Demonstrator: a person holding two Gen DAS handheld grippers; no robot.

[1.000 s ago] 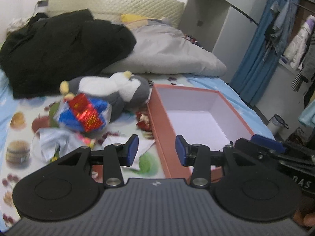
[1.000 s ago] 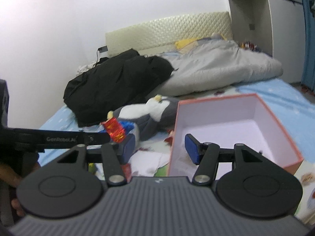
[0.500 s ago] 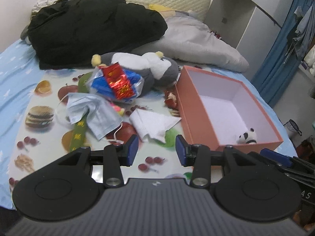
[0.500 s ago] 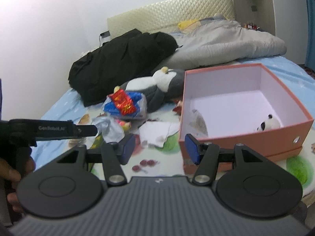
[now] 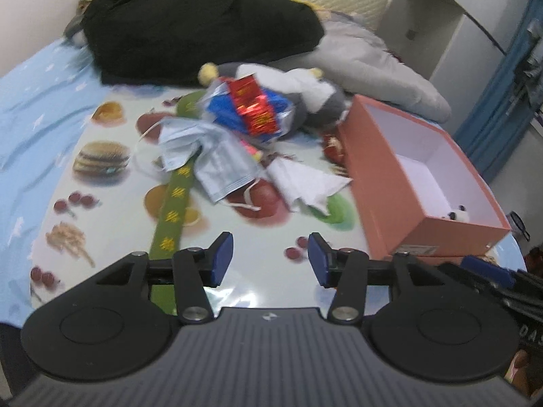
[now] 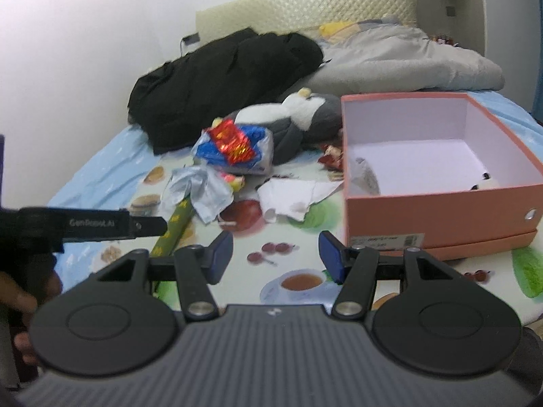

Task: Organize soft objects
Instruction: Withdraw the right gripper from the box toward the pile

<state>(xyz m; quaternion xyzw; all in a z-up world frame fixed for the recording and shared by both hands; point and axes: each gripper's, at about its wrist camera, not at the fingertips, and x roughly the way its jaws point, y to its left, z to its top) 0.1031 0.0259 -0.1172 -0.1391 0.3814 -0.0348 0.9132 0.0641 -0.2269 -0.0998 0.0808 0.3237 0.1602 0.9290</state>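
Both grippers have pulled back from the pile since half a second ago, so more of the printed mat shows below the fingers, and the green strip now runs down to the left gripper's left finger. Left gripper [image 5: 270, 258] has its blue pads apart and holds nothing; right gripper [image 6: 276, 259] is likewise spread and bare. Green strip [image 5: 173, 208] passes under the left gripper's frame at lower centre-left, its end hidden. Above it, mid-frame, lie the crumpled face masks [image 5: 210, 156] and a white tissue [image 5: 307, 183], with the foil snack bag [image 5: 249, 108] resting against the penguin plush [image 5: 315, 96], which it partly covers. Orange box [image 6: 437, 156] sits at right on the mat [image 5: 112, 203]; a small panda toy [image 5: 458, 213] inside shows only over the rim. Motion blur softens the far black coat [image 5: 197, 23].
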